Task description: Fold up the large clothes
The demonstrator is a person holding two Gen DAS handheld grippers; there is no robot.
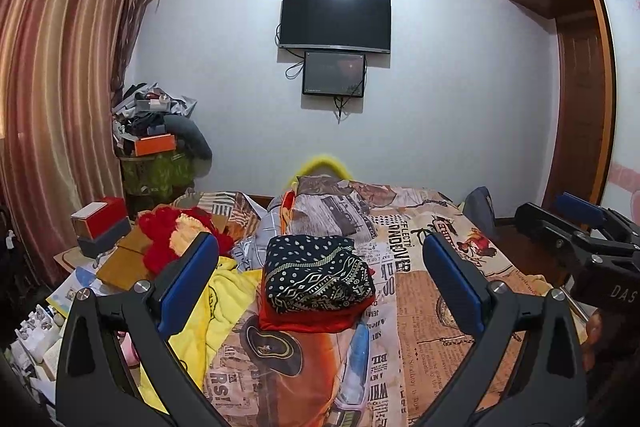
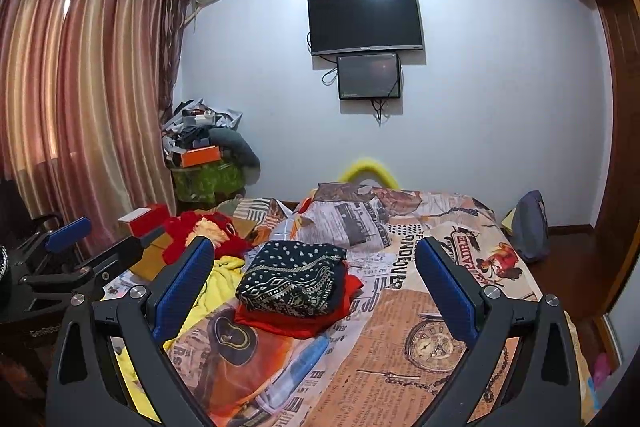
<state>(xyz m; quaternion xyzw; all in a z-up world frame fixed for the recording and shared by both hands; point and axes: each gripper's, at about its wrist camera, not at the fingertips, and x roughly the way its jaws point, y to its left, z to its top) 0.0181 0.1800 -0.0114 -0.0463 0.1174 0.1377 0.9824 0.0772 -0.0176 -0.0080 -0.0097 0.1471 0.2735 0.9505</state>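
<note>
A folded black garment with white dots and patterned trim (image 1: 316, 273) lies on a folded red garment (image 1: 312, 319) in the middle of the bed; both show in the right wrist view, black (image 2: 292, 277) on red (image 2: 288, 323). A crumpled yellow garment (image 1: 218, 303) lies left of the stack, also in the right wrist view (image 2: 216, 283). My left gripper (image 1: 320, 275) is open and empty, held above the bed short of the stack. My right gripper (image 2: 314, 277) is open and empty beside it. Each gripper shows at the edge of the other's view.
The bed has a newspaper-print cover (image 1: 432, 327). A red fluffy item (image 1: 168, 239), boxes (image 1: 102, 223) and papers crowd the left side. A cluttered stand (image 1: 156, 147) stands by the curtain. A grey bag (image 2: 530, 227) leans at the bed's right. A wardrobe (image 1: 580, 107) is on the right.
</note>
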